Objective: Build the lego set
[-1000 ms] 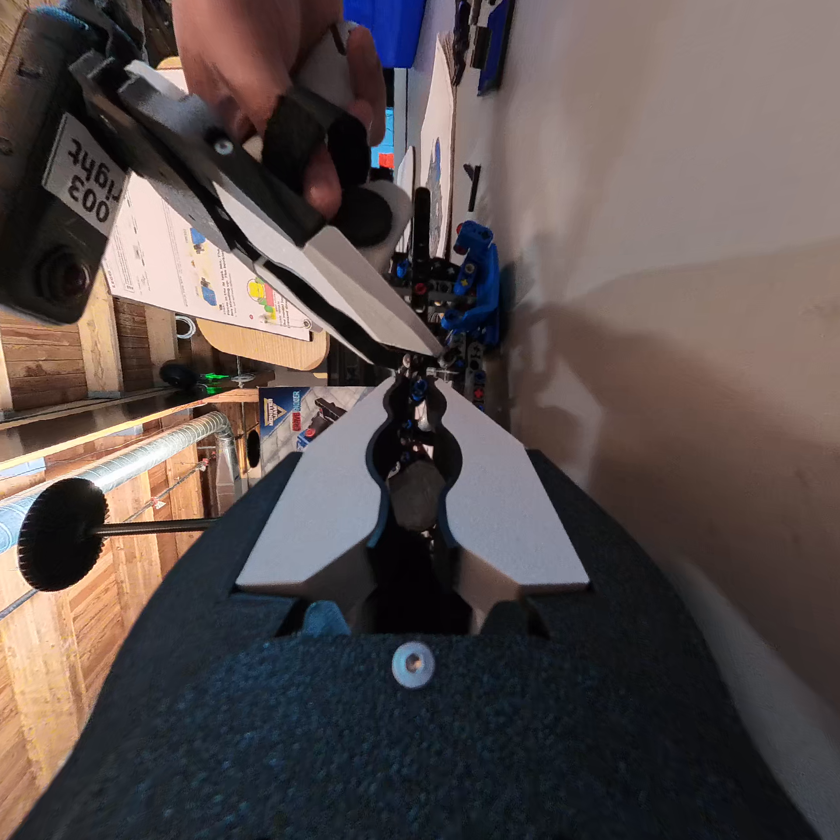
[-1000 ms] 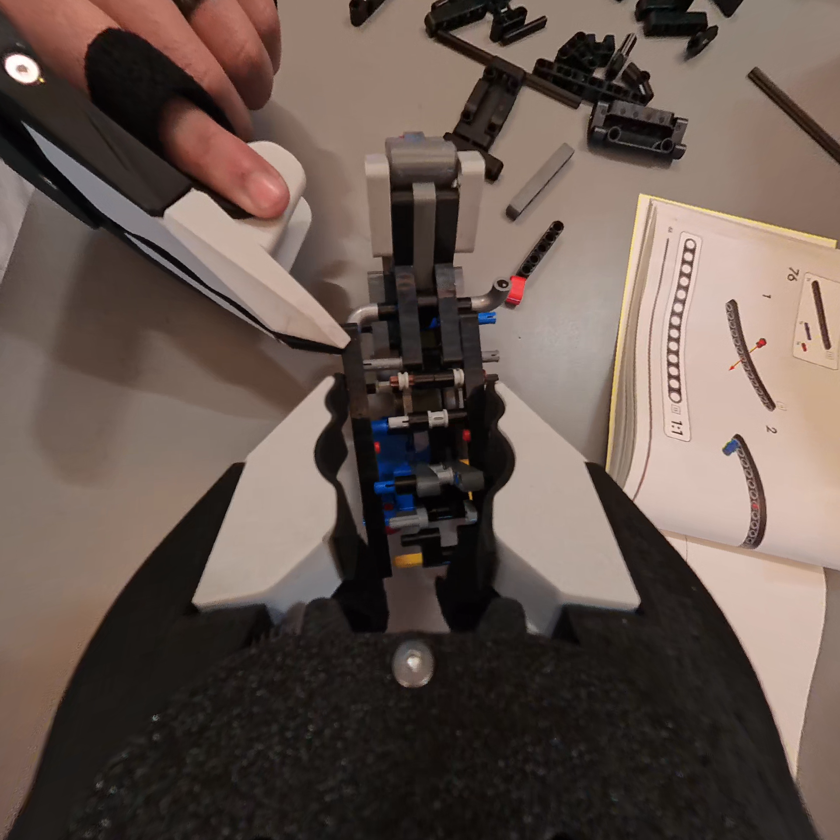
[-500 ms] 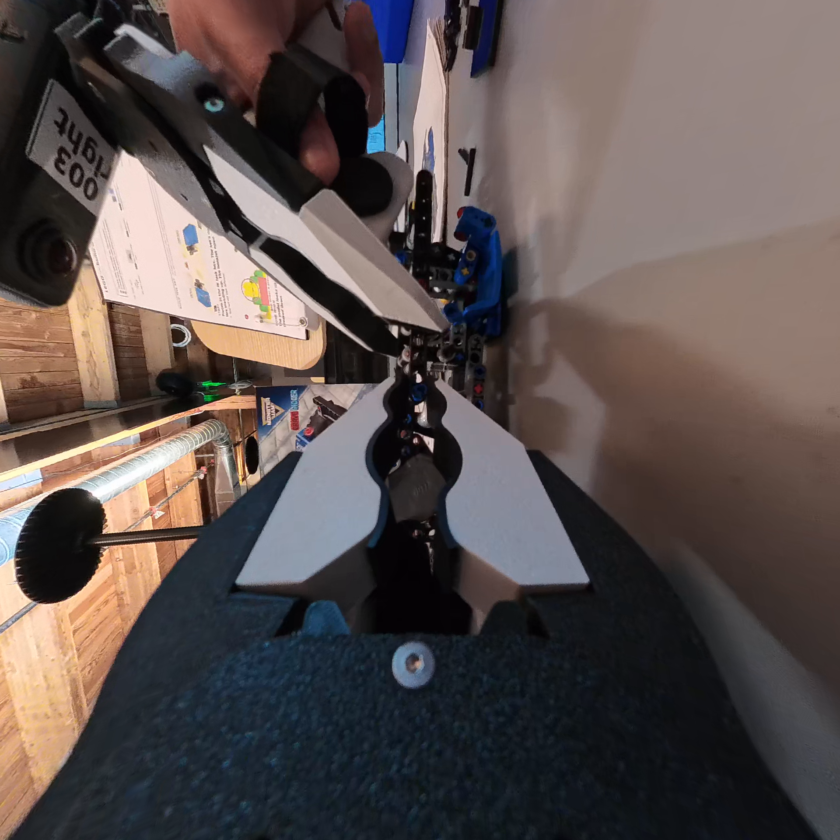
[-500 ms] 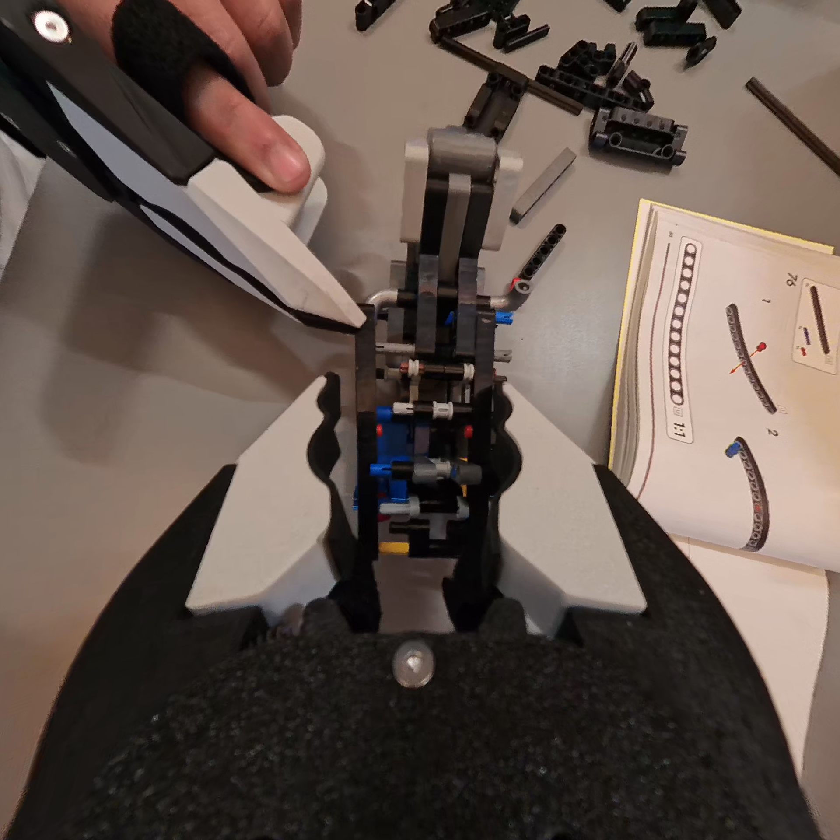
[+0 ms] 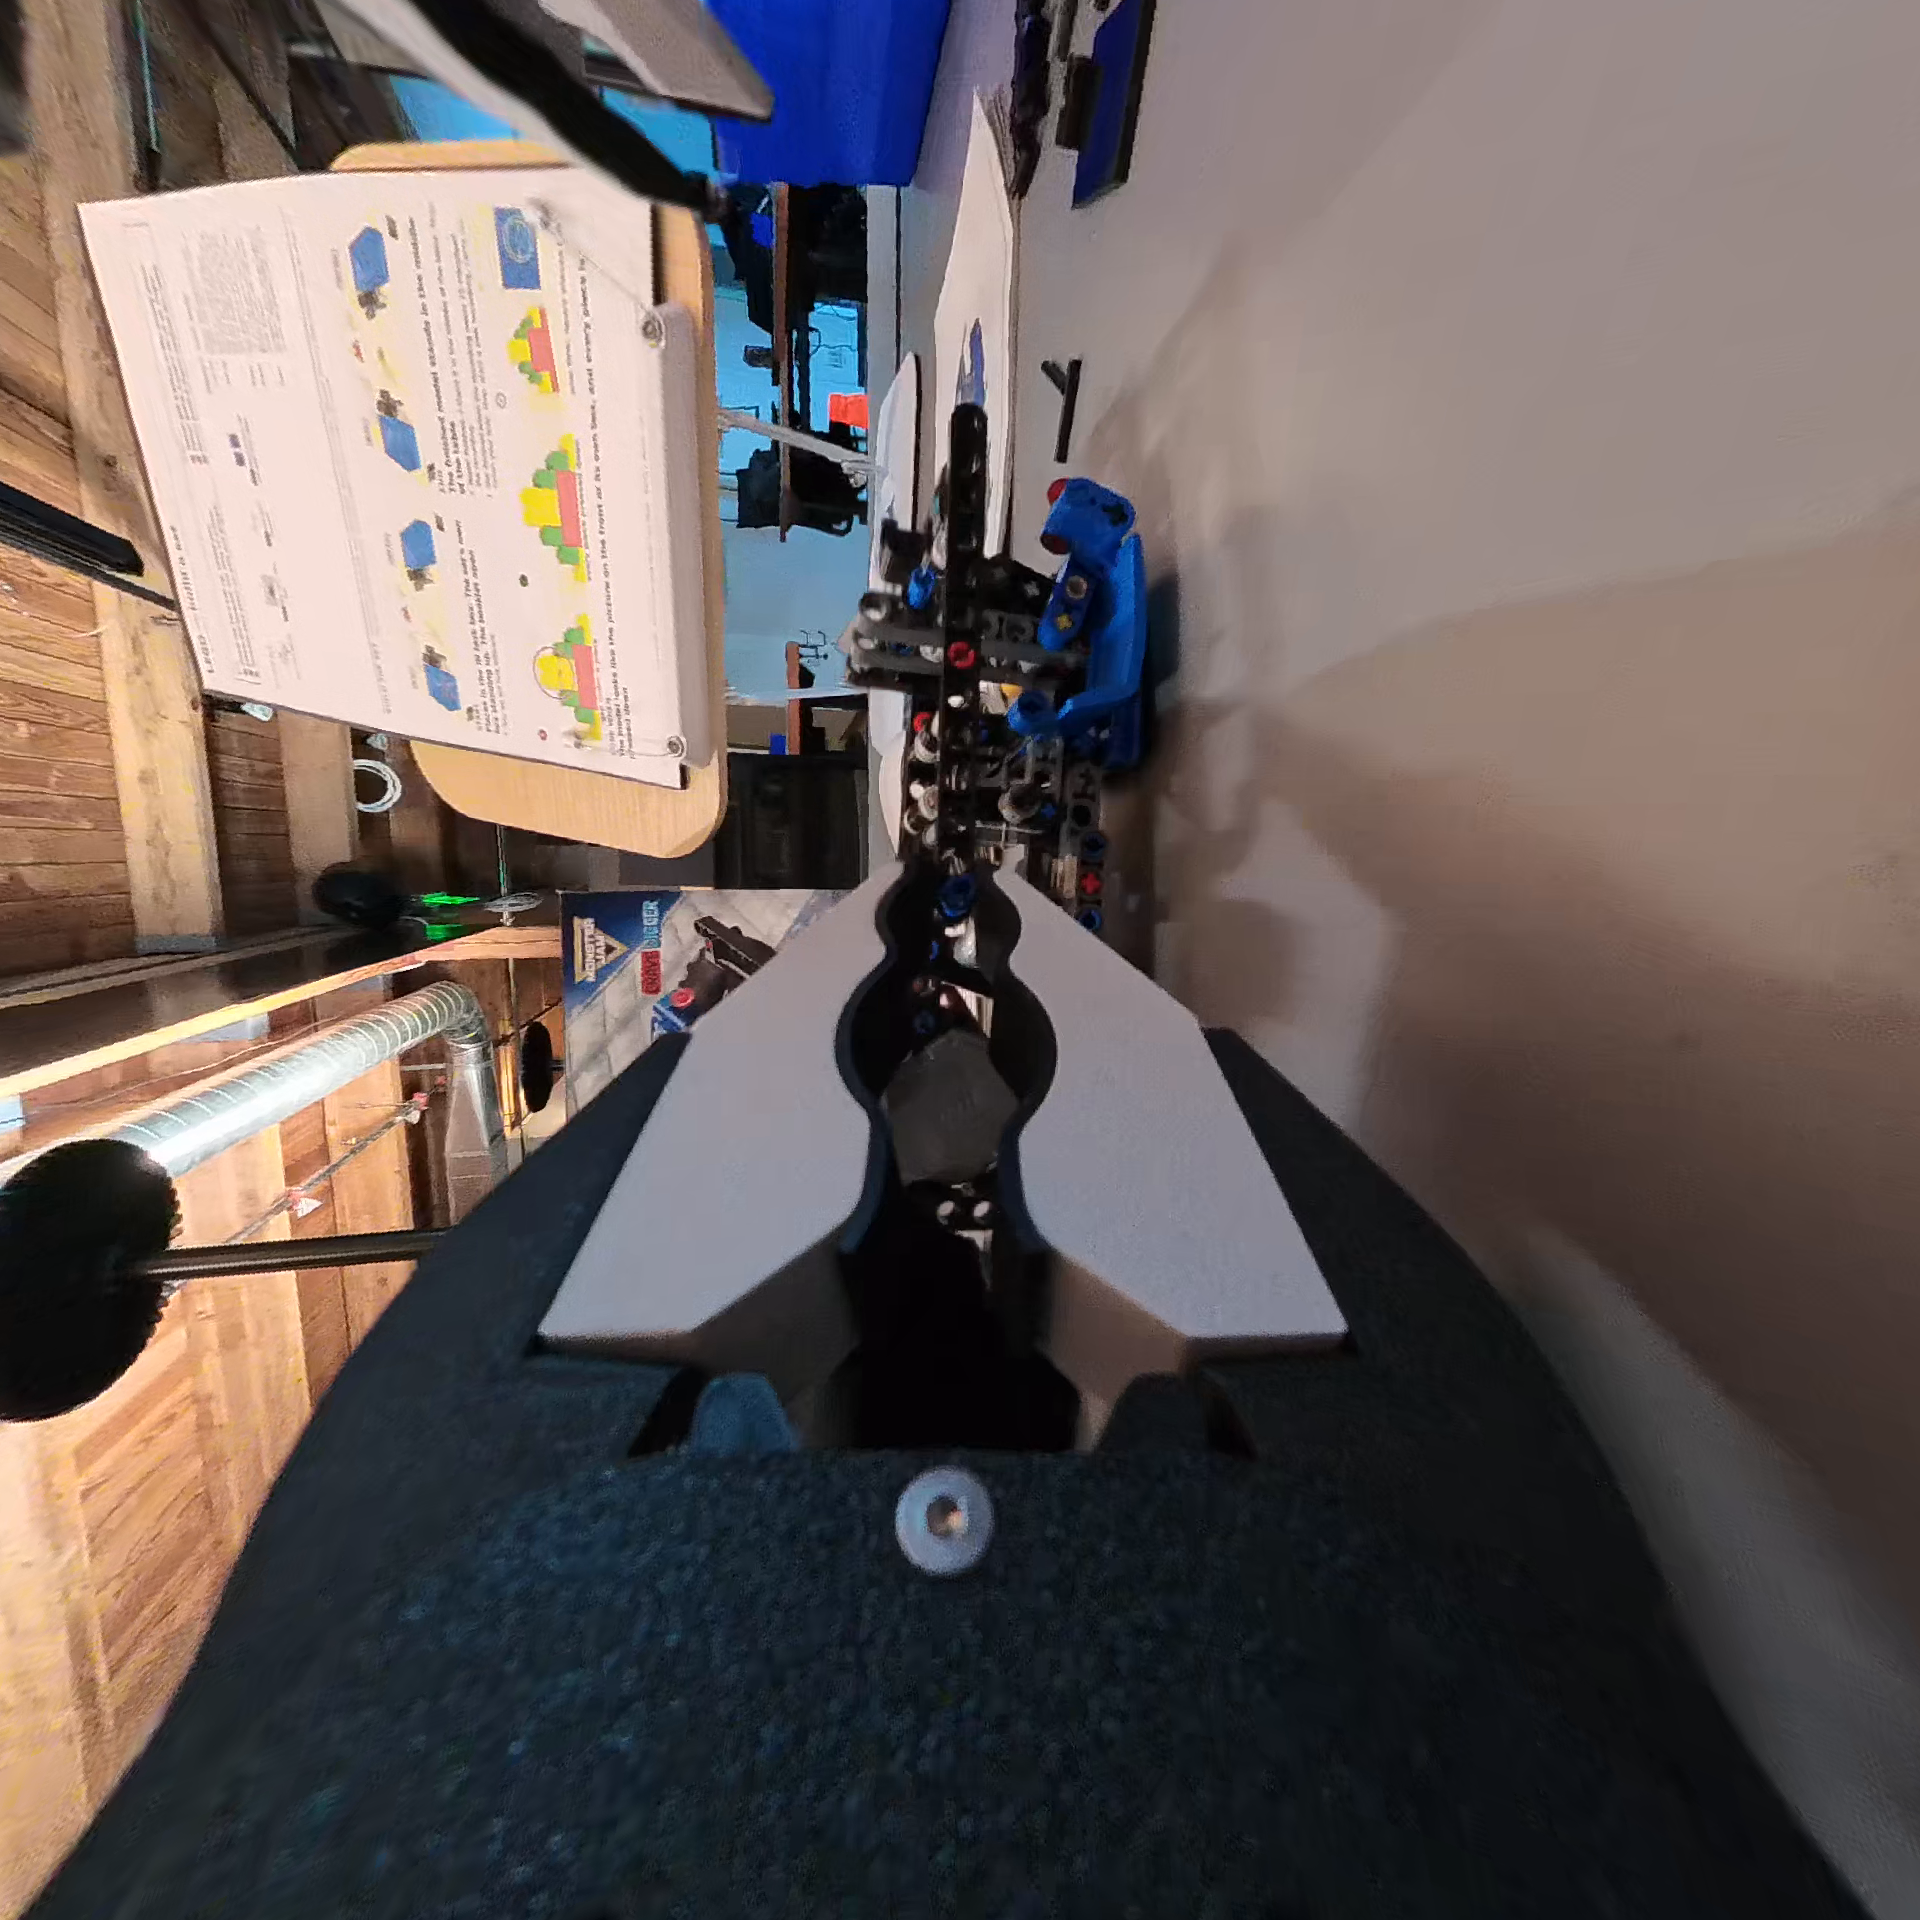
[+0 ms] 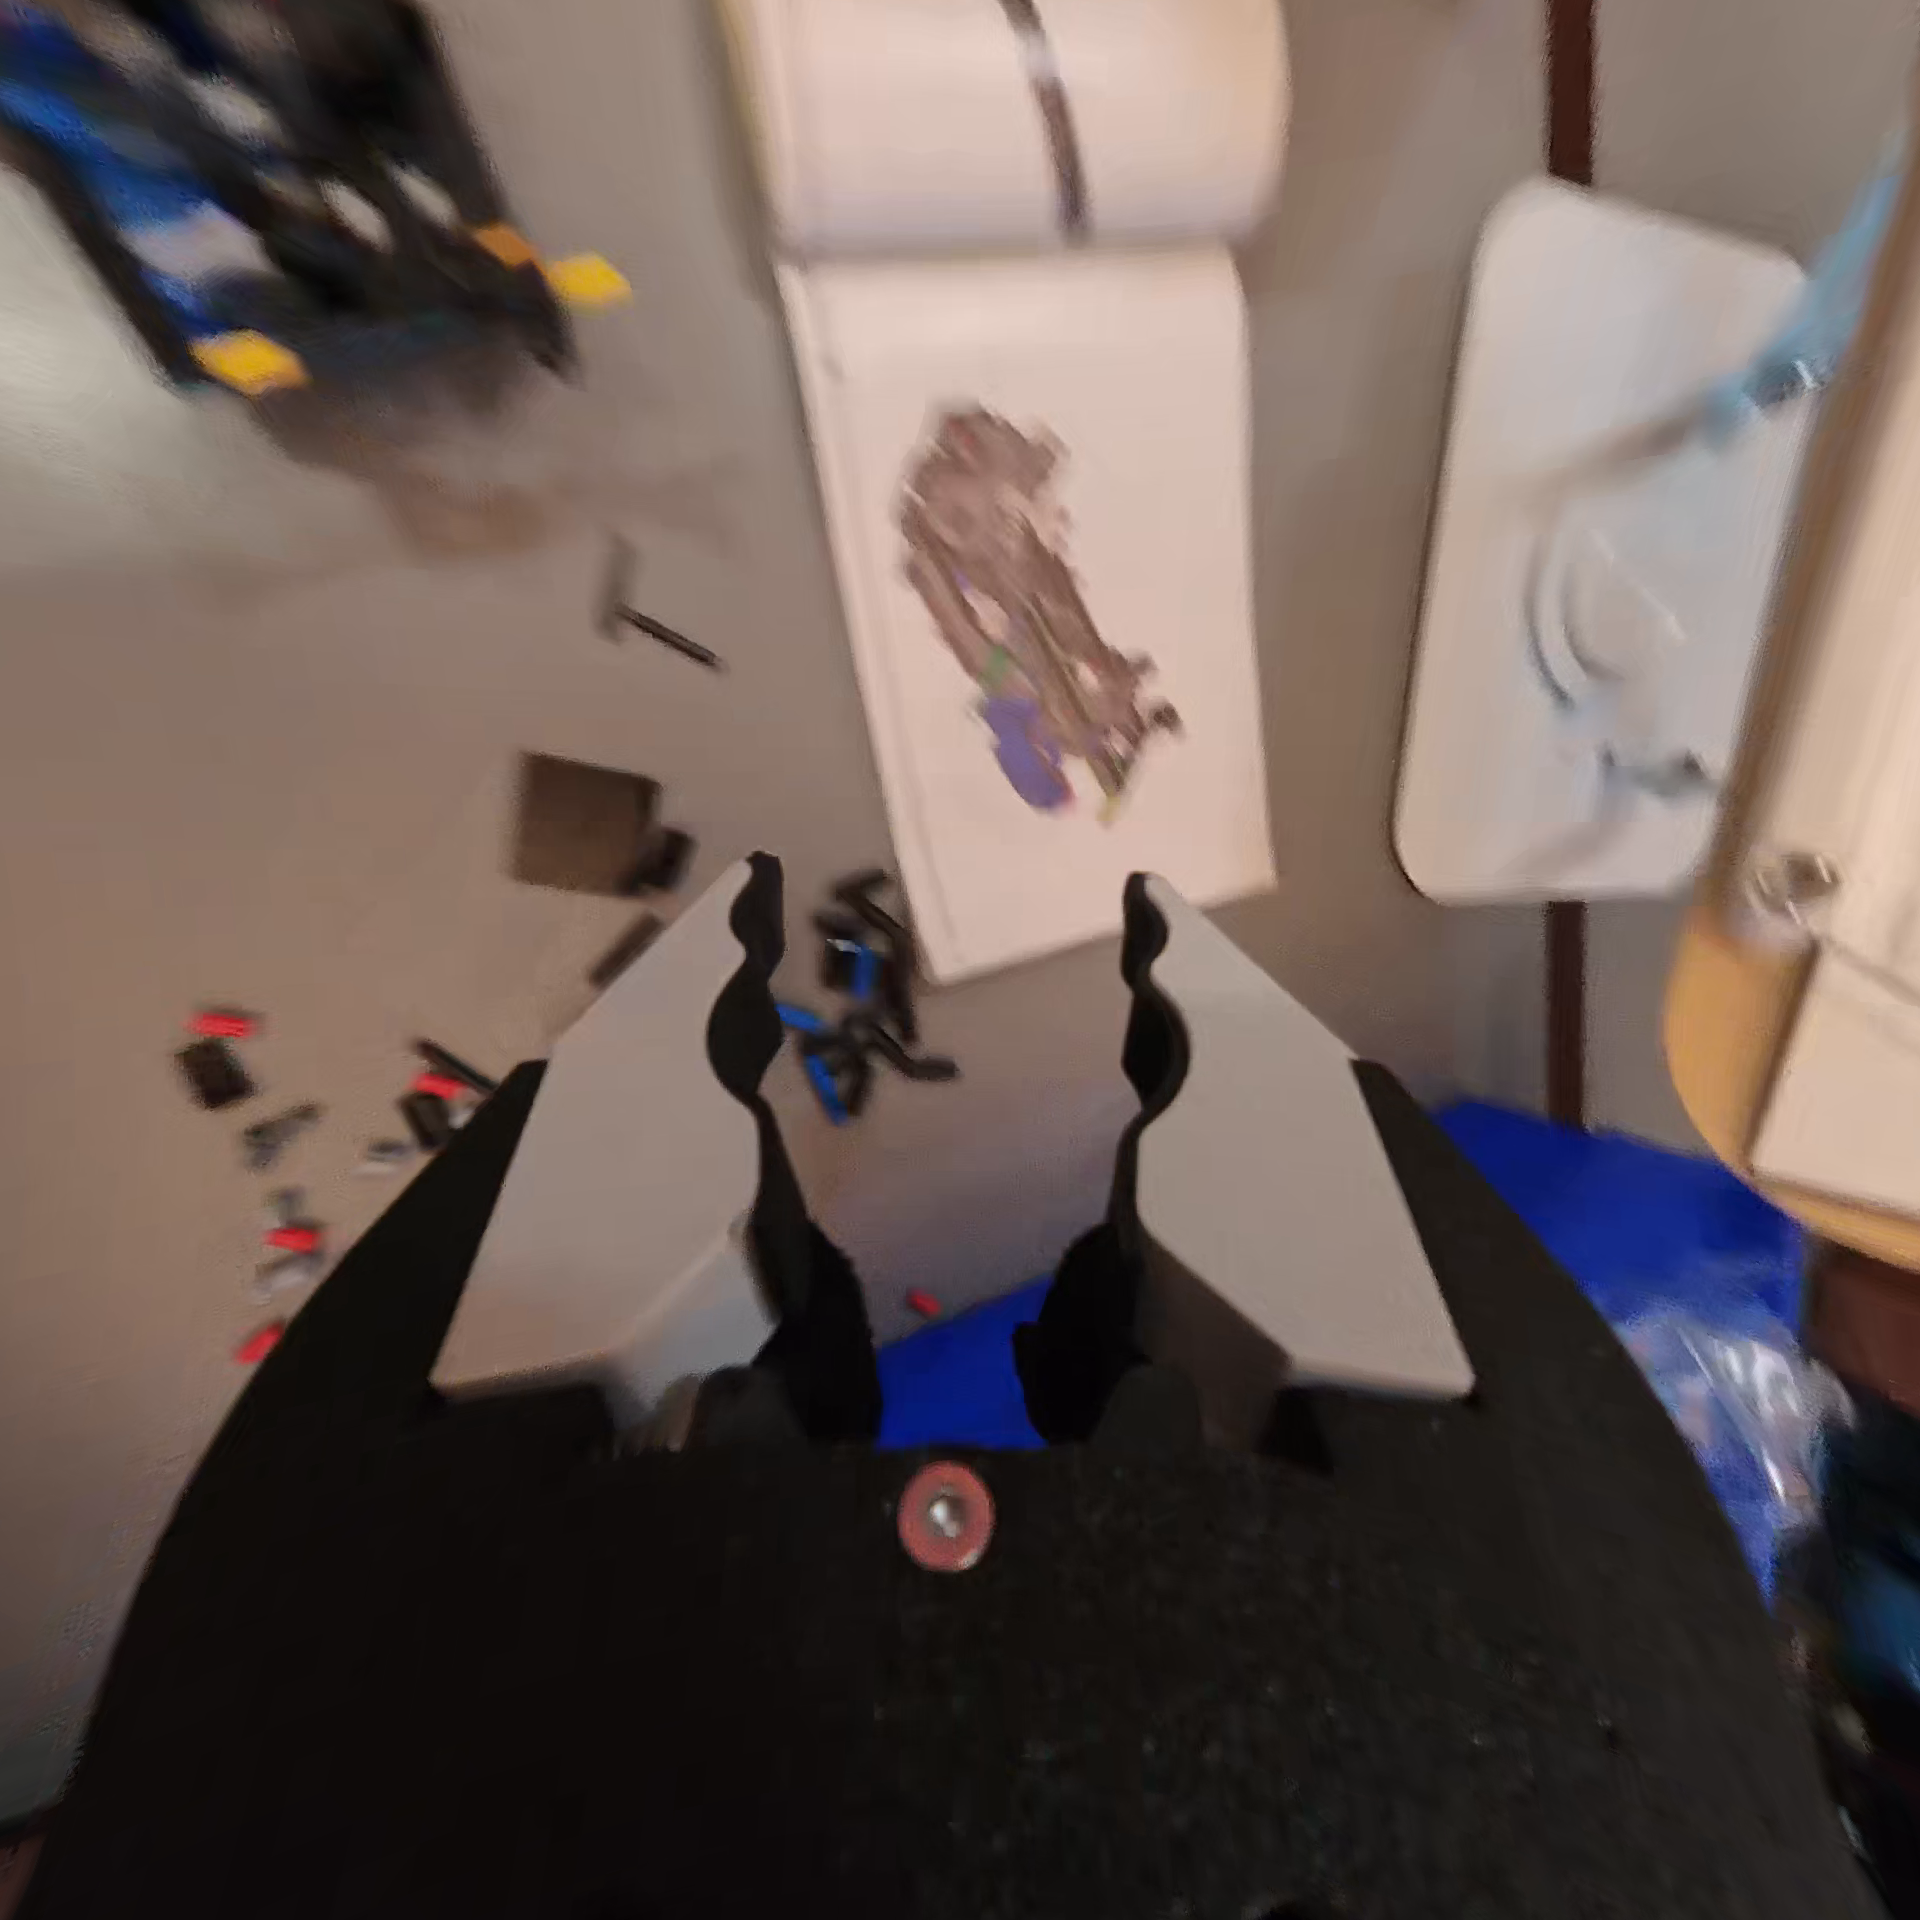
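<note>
My left gripper (image 5: pixel 956 883) is shut on the lego model (image 5: pixel 971 665), a black frame with blue parts that sticks out ahead of the fingers beside the table (image 5: pixel 1507 520). A grey part of the model sits between the jaws. My right gripper (image 6: pixel 951 873) is open and empty above the table, over a small heap of black and blue loose pieces (image 6: pixel 862 1008). Its view is blurred. The model shows there at the top left (image 6: pixel 291 208). The tip of the right gripper shows at the top of the left wrist view (image 5: pixel 644 94).
An open instruction booklet (image 6: pixel 1039 623) lies ahead of the right gripper. Red and black loose pieces (image 6: pixel 270 1143) lie to its left, a blue bin (image 6: pixel 1579 1247) to its right, a white case (image 6: pixel 1590 540) beyond. A board with a printed sheet (image 5: pixel 416 457) stands nearby.
My right gripper let go of the model, opened, and swung away fast to over the loose pieces. My left gripper keeps its hold on the model.
</note>
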`<state>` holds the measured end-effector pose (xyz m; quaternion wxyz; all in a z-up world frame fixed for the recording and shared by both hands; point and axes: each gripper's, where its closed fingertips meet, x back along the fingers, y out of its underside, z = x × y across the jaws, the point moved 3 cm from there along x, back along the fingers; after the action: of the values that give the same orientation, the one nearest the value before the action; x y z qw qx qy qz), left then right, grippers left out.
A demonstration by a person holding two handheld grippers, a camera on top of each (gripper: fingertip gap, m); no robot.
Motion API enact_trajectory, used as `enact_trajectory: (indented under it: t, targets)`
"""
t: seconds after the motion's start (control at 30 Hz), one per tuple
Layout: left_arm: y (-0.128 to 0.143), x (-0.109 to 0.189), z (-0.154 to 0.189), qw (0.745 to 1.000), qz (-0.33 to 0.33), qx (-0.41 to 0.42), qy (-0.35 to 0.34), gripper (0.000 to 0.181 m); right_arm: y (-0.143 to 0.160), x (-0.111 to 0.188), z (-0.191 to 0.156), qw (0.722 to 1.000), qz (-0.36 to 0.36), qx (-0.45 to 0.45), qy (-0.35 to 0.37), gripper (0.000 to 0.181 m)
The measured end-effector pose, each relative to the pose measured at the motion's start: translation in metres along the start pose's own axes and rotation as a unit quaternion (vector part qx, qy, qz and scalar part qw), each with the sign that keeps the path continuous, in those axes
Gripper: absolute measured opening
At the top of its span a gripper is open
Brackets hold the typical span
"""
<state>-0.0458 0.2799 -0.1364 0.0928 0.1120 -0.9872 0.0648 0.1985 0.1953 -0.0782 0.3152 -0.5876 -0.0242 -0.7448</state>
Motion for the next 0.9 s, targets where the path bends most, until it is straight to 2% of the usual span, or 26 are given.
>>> enact_trajectory:
  t: [0.03, 0.17, 0.3, 0.57, 0.9]
  targets:
    - [0.000, 0.000, 0.000, 1.000, 0.001, 0.000, 0.000, 0.005, 0.009, -0.003, 0.007, 1.000, -0.013, -0.010, 0.010, 0.062]
    - [-0.001, 0.000, 0.000, 1.000, 0.009, 0.003, 0.003, 0.005, 0.019, -0.026, 0.010, 0.999, -0.042, -0.027, -0.020, 0.062]
    - [-0.003, 0.002, 0.000, 1.000, 0.019, -0.003, -0.001, 0.005, 0.026, -0.039, 0.018, 0.997, -0.077, -0.008, 0.007, 0.061]
    - [-0.002, 0.002, 0.002, 1.000, 0.020, 0.003, 0.008, 0.005, 0.031, -0.039, 0.021, 0.997, -0.081, -0.010, 0.011, 0.060]
    - [-0.003, 0.004, 0.002, 1.000, 0.028, -0.005, 0.003, 0.005, 0.023, -0.037, 0.014, 0.998, -0.063, -0.003, -0.004, 0.060]
